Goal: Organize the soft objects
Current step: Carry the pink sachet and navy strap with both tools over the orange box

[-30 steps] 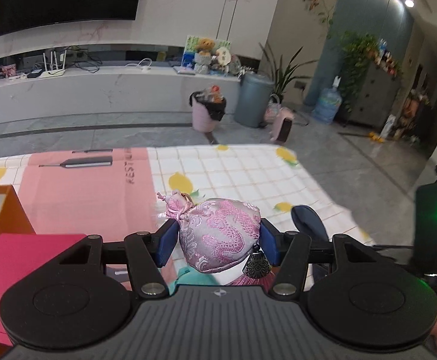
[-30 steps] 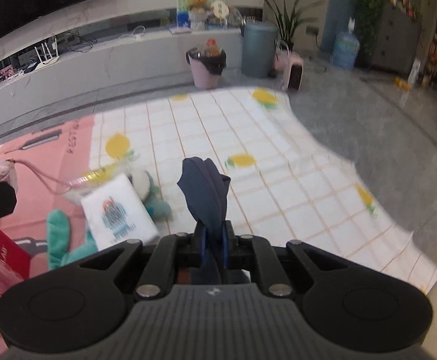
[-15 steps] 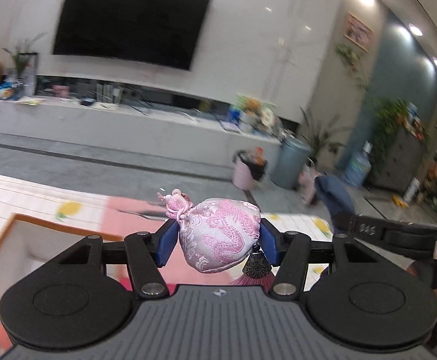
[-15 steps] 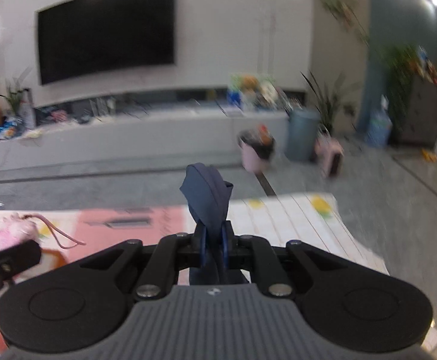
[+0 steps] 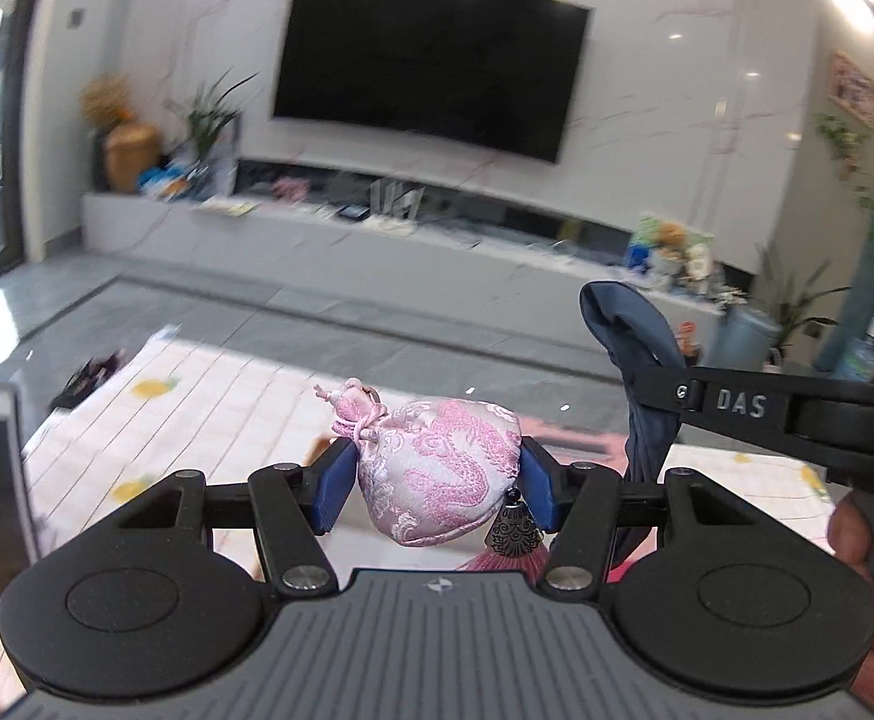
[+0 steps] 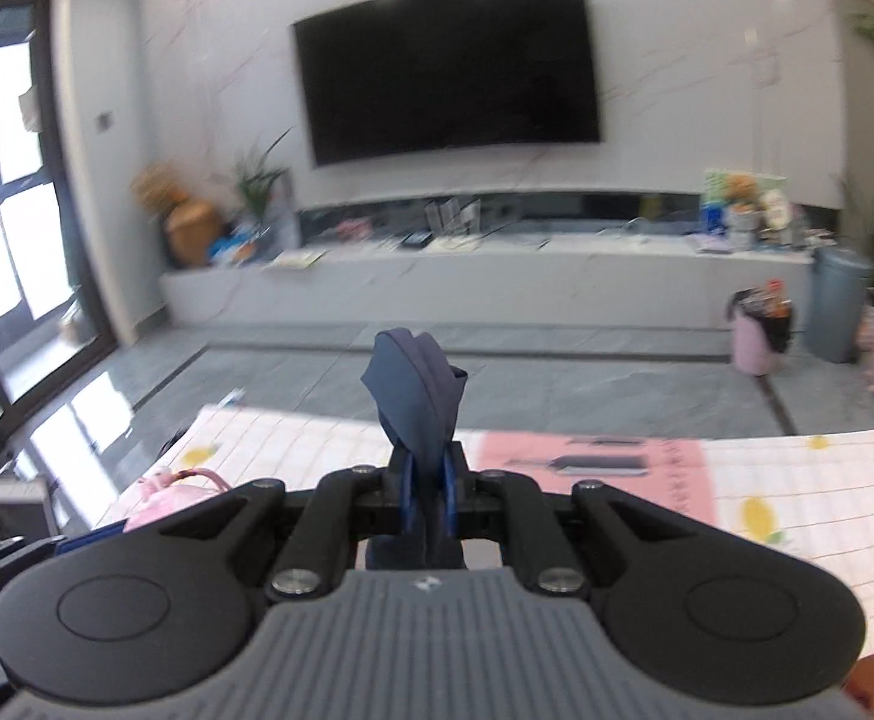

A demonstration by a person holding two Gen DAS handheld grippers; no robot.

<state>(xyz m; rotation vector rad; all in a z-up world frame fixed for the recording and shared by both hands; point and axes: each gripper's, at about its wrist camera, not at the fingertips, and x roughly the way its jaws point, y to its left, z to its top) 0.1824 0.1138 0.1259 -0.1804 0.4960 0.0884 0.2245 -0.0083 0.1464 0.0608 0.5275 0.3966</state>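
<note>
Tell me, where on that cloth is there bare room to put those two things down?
The checked cloth lies bare right of the pink sheet, and again left of the pouch, toward the far edge. It is crowded near the left gripper, where the right gripper holds the blue cloth close by.

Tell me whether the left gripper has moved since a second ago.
Yes. The left gripper, shut on the pink sachet, has swung left and tilted up: the TV now fills the view, where the tablecloth did.

I see my left gripper is black with blue pads, silver screws, a ribbed grey body; my right gripper looks the same.
</note>
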